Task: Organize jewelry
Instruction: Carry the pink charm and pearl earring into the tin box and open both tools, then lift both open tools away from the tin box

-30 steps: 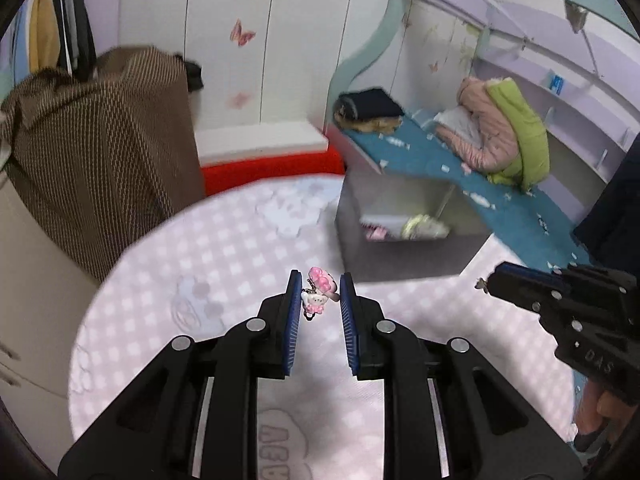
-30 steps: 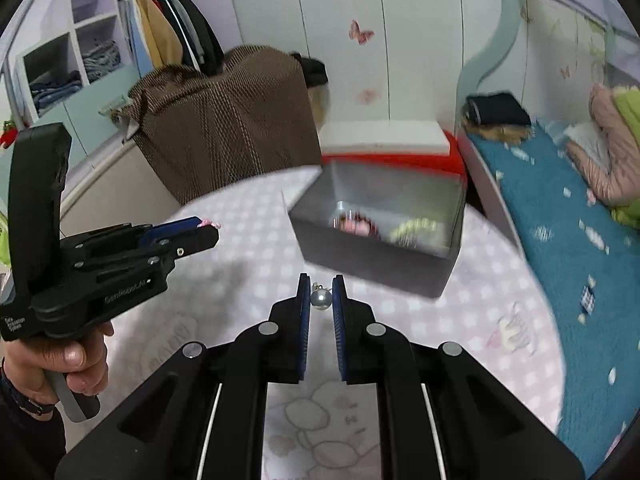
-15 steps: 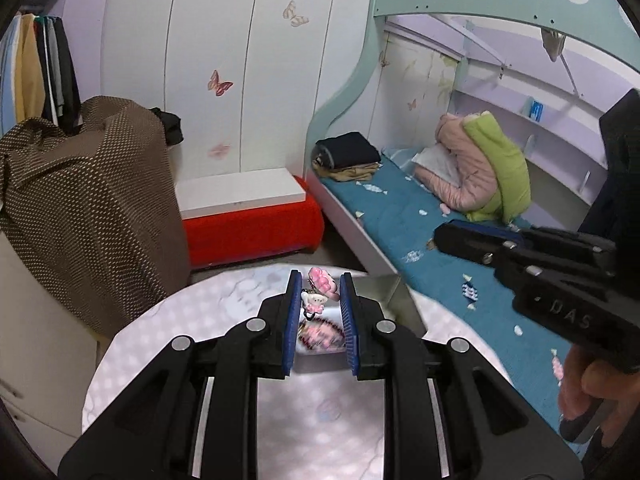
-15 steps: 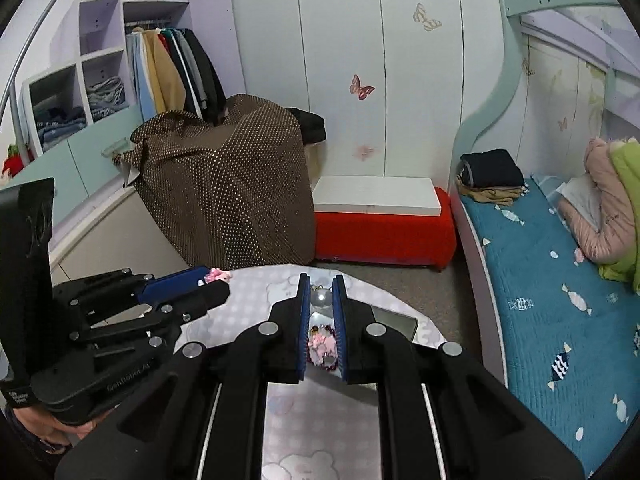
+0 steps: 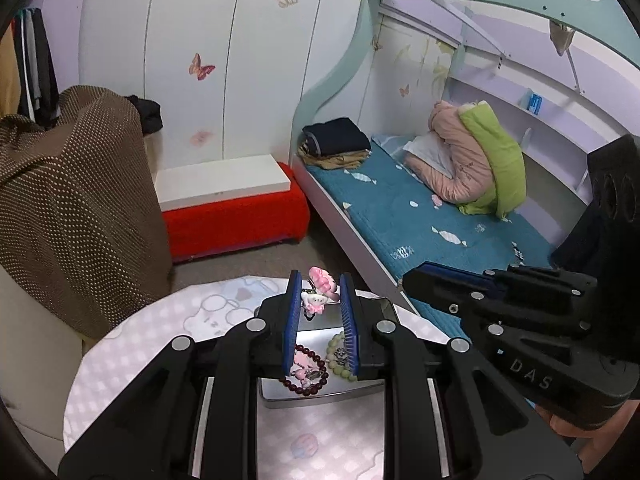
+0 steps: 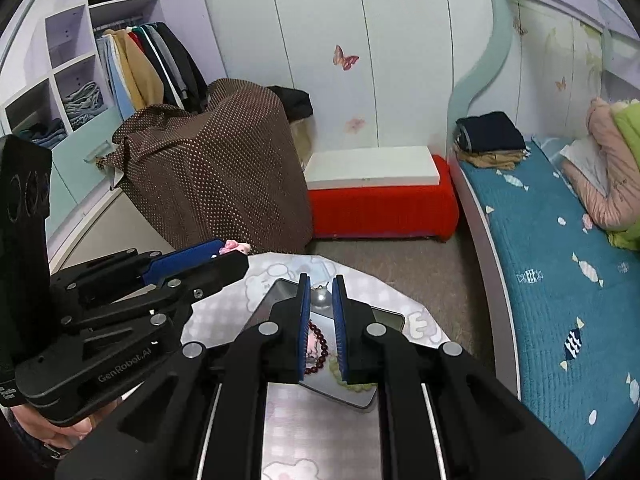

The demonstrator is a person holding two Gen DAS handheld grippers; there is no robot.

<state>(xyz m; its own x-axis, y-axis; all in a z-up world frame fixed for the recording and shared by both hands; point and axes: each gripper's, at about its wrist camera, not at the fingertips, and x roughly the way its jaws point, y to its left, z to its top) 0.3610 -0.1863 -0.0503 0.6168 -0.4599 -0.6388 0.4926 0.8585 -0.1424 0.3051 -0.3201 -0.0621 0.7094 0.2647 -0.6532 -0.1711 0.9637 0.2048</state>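
Note:
My left gripper (image 5: 319,287) is shut on a pink and white cartoon charm (image 5: 320,289), held above the grey metal box (image 5: 320,394). My right gripper (image 6: 321,289) is shut on a silver pearl pendant (image 6: 321,298), also over the box (image 6: 362,400). Inside the box lie a dark red bead bracelet (image 5: 306,388), a pale green bead bracelet (image 5: 335,350) and a pink piece. The right gripper's body (image 5: 520,320) shows at the right of the left wrist view. In the right wrist view, the left gripper (image 6: 224,249) sits at the left with the pink charm (image 6: 236,246) at its tip.
The box stands on a round table with a pink checked cloth (image 5: 132,344). Beyond the table are a red bench with a white board (image 5: 228,200), a brown dotted cover (image 5: 64,208) and a bed with a teal blanket (image 5: 420,216). A hand (image 6: 52,436) grips the left tool.
Both grippers have risen and moved towards the box, which now lies under their fingertips instead of ahead. Each still holds its piece. More of the room beyond the table shows.

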